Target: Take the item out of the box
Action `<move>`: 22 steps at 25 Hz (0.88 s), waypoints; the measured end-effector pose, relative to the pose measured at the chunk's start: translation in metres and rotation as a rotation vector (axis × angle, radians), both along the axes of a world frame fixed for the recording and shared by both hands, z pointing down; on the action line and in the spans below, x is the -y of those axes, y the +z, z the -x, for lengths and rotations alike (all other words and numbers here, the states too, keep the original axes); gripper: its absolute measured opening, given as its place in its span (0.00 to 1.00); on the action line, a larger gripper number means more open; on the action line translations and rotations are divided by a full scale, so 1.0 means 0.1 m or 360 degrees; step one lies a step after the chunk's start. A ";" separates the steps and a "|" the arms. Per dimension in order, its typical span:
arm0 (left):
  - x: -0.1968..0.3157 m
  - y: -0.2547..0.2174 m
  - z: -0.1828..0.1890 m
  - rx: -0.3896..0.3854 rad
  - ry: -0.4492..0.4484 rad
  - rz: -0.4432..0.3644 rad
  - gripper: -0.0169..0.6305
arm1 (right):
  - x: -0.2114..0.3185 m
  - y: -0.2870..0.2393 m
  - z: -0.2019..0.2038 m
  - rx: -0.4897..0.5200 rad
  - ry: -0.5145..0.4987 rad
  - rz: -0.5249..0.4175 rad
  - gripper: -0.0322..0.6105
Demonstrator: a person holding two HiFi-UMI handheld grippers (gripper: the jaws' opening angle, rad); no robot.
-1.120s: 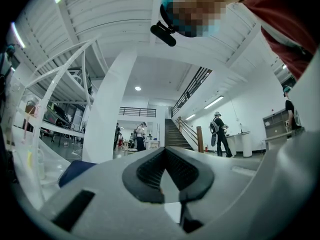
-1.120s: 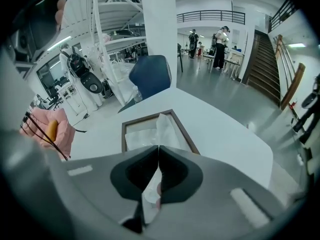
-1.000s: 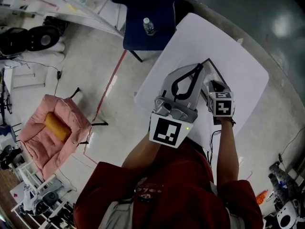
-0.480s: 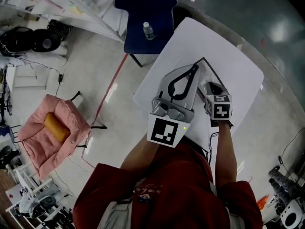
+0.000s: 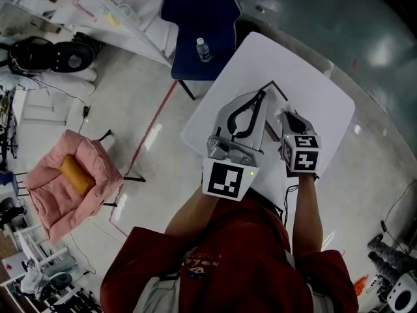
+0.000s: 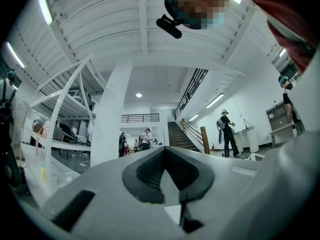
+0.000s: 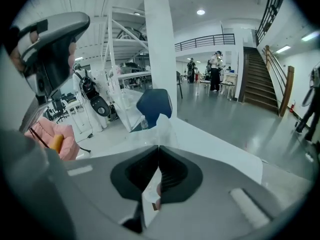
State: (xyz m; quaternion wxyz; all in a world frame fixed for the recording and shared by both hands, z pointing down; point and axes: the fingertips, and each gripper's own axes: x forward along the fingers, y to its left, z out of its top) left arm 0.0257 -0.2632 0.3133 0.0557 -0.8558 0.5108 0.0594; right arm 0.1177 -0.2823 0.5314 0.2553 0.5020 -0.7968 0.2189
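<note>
The white table fills the middle, a blue chair at its far edge. On the table, only a dark rim of the box shows between the grippers. The left gripper is above the table, jaws pressed together on nothing. Just beside it, the right gripper is clenched on the clear plastic-wrapped item, raised above the table.

Head view looks down on the table — right gripper view skims it.
</note>
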 end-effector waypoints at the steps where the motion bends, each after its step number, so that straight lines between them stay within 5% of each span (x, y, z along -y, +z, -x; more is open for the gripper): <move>1: -0.02 -0.01 -0.01 -0.0008 -0.0009 -0.0003 0.03 | -0.02 -0.05 -0.02 0.0007 0.0001 -0.0021 0.06; 10: -0.18 -0.06 -0.11 -0.0048 -0.0052 -0.0044 0.03 | -0.14 -0.53 -0.14 0.0064 0.0018 -0.0237 0.06; 22: -0.33 -0.02 -0.17 0.0061 -0.0059 -0.0069 0.03 | -0.29 -1.16 -0.15 0.0155 0.0014 -0.0513 0.06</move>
